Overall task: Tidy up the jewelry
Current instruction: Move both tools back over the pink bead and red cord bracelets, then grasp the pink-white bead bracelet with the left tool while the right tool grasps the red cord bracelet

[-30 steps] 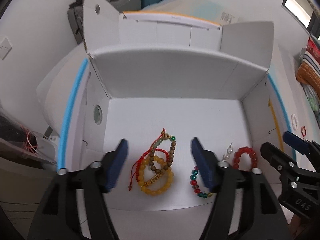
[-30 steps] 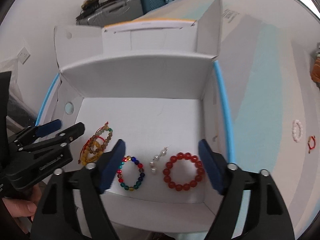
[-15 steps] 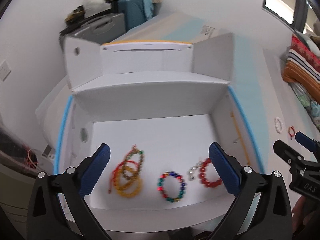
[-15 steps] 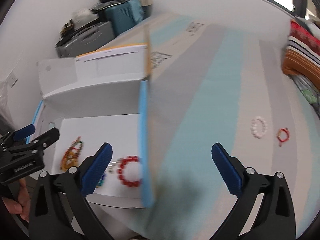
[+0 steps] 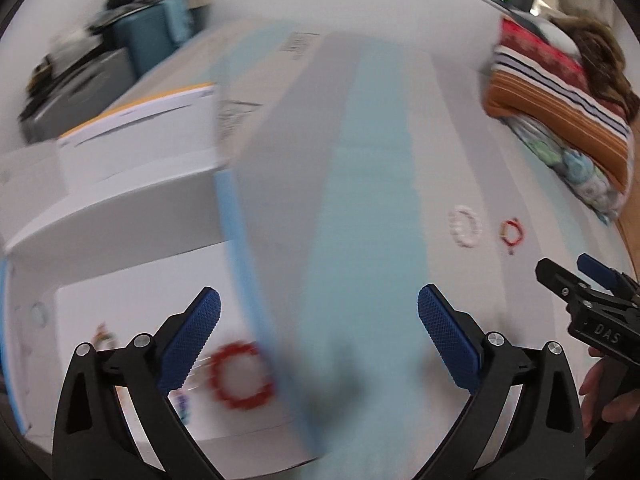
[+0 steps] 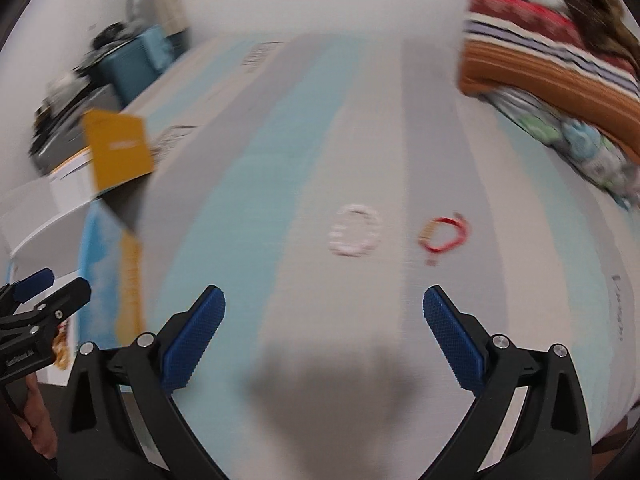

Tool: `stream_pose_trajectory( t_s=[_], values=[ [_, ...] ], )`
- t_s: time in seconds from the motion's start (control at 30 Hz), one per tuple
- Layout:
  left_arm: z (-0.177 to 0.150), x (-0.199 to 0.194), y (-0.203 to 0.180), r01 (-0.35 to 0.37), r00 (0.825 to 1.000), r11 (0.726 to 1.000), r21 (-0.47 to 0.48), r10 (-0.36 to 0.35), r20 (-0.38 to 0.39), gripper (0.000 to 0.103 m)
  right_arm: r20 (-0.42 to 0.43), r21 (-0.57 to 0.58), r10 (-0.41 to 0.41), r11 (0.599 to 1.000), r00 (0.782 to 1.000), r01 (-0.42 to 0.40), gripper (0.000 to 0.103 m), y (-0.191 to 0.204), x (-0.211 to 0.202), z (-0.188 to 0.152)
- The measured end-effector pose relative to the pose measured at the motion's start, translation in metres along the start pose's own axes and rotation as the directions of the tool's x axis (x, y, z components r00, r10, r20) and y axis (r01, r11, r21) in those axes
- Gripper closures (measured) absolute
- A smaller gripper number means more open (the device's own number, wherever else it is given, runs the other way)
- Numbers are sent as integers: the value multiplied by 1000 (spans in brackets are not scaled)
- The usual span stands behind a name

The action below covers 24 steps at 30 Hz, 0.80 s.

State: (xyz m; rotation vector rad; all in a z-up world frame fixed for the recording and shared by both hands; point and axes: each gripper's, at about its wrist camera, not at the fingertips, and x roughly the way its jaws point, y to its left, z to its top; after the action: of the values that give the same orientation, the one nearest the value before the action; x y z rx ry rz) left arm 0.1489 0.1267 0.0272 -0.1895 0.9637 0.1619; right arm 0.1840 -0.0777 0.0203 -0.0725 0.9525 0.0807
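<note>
A white bead bracelet (image 6: pixel 354 231) and a red cord bracelet (image 6: pixel 443 235) lie on the striped grey and teal surface, ahead of my right gripper (image 6: pixel 322 328), which is open and empty. Both also show in the left wrist view, the white one (image 5: pixel 464 226) and the red one (image 5: pixel 512 233). My left gripper (image 5: pixel 318 332) is open and empty over the right wall of the white box (image 5: pixel 120 208). A red bead bracelet (image 5: pixel 240 376) lies blurred inside the box with other bracelets.
Folded striped blankets (image 6: pixel 552 68) lie at the far right. Suitcases (image 5: pixel 132 40) stand behind the surface at the left. The box's orange flap (image 6: pixel 118 148) sticks up left of my right gripper. Both views are motion-blurred.
Both grippers have swung right, away from the box interior toward the open striped surface. Both have opened wider. The white and red bracelets are now nearer the centre.
</note>
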Motion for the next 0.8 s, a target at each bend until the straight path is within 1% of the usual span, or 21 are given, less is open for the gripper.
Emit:
stream_pose_trajectory(
  t_s=[0.17, 0.37, 0.57, 0.8],
  values=[
    [13, 36, -65, 41, 999, 996, 74, -40, -19, 6, -32, 74, -35, 997, 999, 38, 8, -66, 23, 4],
    [28, 86, -125, 75, 997, 987, 141, -69, -47, 6, -69, 130, -61, 989, 996, 69, 8, -126, 60, 16],
    [38, 137, -156, 77, 996, 979, 188, -66, -64, 6, -107, 157, -72, 984, 992, 88, 7, -165, 105, 24],
    [42, 185, -162, 80, 992, 984, 161, -63, -108, 6, -151, 147, -66, 985, 986, 89, 8, -176, 151, 22]
  ],
)
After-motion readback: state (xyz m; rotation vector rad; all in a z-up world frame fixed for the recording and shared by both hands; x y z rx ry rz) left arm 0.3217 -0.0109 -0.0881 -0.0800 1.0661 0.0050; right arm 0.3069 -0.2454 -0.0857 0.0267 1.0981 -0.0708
